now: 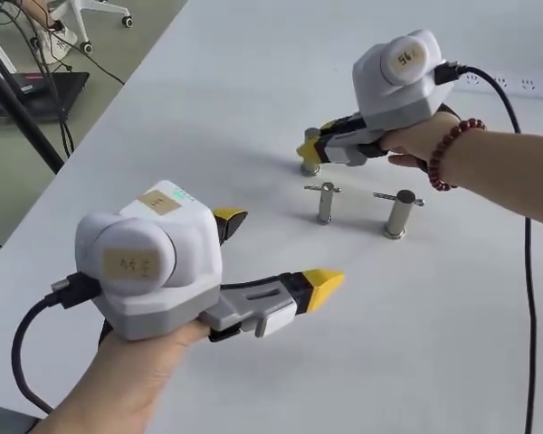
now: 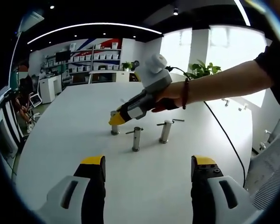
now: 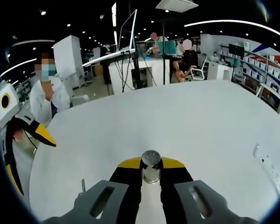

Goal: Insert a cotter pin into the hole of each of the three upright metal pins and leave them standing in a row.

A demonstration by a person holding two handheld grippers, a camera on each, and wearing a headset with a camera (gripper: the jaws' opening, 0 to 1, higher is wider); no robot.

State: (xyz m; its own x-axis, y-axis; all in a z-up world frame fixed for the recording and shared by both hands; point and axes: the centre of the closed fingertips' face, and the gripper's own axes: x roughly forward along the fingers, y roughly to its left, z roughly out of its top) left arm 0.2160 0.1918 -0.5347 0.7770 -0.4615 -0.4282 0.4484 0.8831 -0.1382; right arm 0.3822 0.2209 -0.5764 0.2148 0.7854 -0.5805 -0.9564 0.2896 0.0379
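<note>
White table — middle upright steel cylinder pin and end steel pin each carry a thin cotter pin. Right tool clamps the third steel pin, seemingly unpinned; left tool gapes empty — next, it must fetch and thread a cotter pin.

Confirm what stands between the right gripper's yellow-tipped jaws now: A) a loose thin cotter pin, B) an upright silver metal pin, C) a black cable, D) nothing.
B: in the right gripper view, the upright silver metal pin stands between the yellow tips of the right gripper.
</note>
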